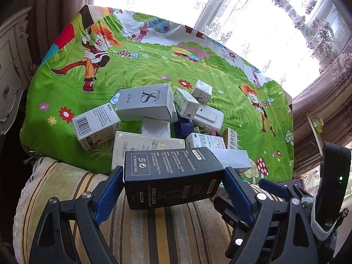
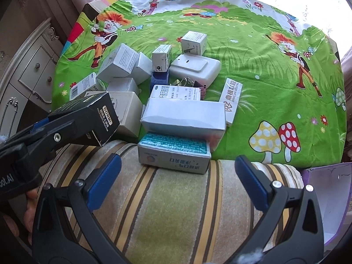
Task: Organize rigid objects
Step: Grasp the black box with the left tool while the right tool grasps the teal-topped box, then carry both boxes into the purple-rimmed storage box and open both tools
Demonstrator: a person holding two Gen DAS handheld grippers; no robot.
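A black box (image 1: pixel 173 171) with white print hangs above the striped cushion (image 1: pixel 154 231), and my left gripper (image 1: pixel 173 176) is shut on it, a blue pad pressed on each side. The right wrist view shows the same black box (image 2: pixel 99 114) at the left, lifted clear of the pile. Several white cartons (image 2: pixel 123 66) and a white charger-like block (image 2: pixel 195 66) lie heaped on the green cartoon cloth (image 2: pixel 264 77). My right gripper (image 2: pixel 177 158) stands open over the cushion, nothing between its pads. A blue-topped carton (image 2: pixel 173 154) lies just beyond its fingertips.
An open purple box (image 2: pixel 330 198) stands at the right, beside the cushion. To the left is a white carved dresser (image 2: pixel 33 70). Binder clips (image 2: pixel 189 81) and a dark blue item (image 2: pixel 159 77) lie among the cartons. Curtains and a bright window (image 1: pixel 286 22) are behind the table.
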